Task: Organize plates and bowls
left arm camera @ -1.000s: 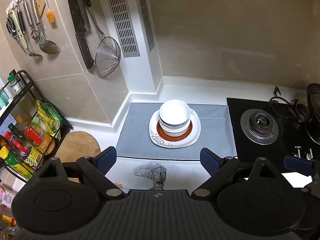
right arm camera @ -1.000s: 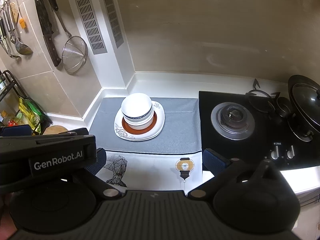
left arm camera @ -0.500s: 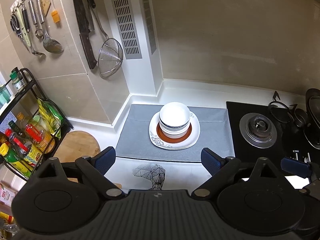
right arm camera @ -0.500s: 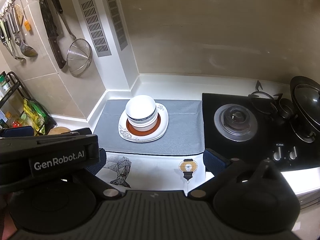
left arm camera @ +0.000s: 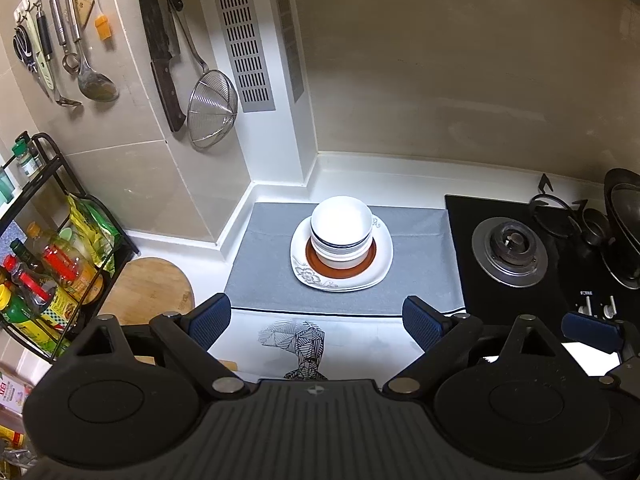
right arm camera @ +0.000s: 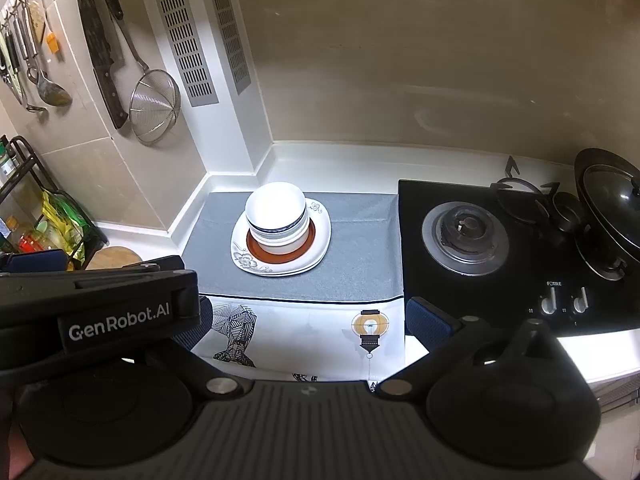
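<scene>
- Bottles with red and yellow caps [left arm camera: 38, 280] crowd a black wire rack [left arm camera: 52, 184] at the far left, with a round wooden cutting board [left arm camera: 152, 292] lying on the white counter just beside it.
- Hanging on the tiled wall above are metal ladles [left arm camera: 94, 80], a dark-handled cleaver [left arm camera: 162, 52] and a round wire-mesh strainer [left arm camera: 212, 110].
- Left gripper [left arm camera: 316, 320] hangs above the counter's front edge, its blue-padded fingers [left arm camera: 210, 320] spread wide and holding nothing, well apart from the dishes.
- Stacked white bowls with dark rim lines [left arm camera: 342, 228] sit nested on a brown-rimmed round plate [left arm camera: 370, 258], which rests on a white square plate with a floral print [left arm camera: 308, 278]; the whole pile stands on a grey mat [left arm camera: 416, 264] near the wall corner.
- Right gripper [right arm camera: 306, 318] hovers over a white printed cloth [right arm camera: 320, 332], fingers likewise spread and empty; its left finger is partly hidden behind the other gripper's black body.
- Black gas hob [right arm camera: 464, 236] lies to the right, touching the mat's edge, with a dark lidded wok [right arm camera: 608, 204] at the far side.
</scene>
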Tool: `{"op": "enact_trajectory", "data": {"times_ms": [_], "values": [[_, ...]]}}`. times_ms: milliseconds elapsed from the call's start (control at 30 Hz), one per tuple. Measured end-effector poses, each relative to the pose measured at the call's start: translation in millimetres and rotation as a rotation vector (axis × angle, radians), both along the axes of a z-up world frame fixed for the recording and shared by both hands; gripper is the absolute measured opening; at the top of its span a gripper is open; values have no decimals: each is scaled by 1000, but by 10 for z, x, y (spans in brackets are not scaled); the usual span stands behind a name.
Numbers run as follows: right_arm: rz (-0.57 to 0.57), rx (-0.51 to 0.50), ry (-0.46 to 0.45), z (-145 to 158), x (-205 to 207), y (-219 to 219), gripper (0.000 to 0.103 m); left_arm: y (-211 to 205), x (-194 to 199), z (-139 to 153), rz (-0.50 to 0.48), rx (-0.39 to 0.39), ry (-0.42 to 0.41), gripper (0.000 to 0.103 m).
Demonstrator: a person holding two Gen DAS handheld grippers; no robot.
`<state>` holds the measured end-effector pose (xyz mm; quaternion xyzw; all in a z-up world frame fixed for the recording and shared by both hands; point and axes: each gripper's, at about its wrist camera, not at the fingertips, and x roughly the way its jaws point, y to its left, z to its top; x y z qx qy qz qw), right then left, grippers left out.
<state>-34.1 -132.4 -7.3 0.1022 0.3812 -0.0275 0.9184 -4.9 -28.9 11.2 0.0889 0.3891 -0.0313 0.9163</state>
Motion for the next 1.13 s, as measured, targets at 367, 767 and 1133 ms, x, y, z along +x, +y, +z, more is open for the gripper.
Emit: {"op": "enact_trajectory", "data": {"times_ms": [367,767,1133], "values": [[-8,-5,5,-4,-24,-20,103,-24,-2,-27,-10,1,3,94],[-22,-3,11,-35,42,-31,103,-27,52,-48,-27,8,6,94],[-35,-11,24,-84,220,25,103,68,256,-101,-43,3,18,95]]}}
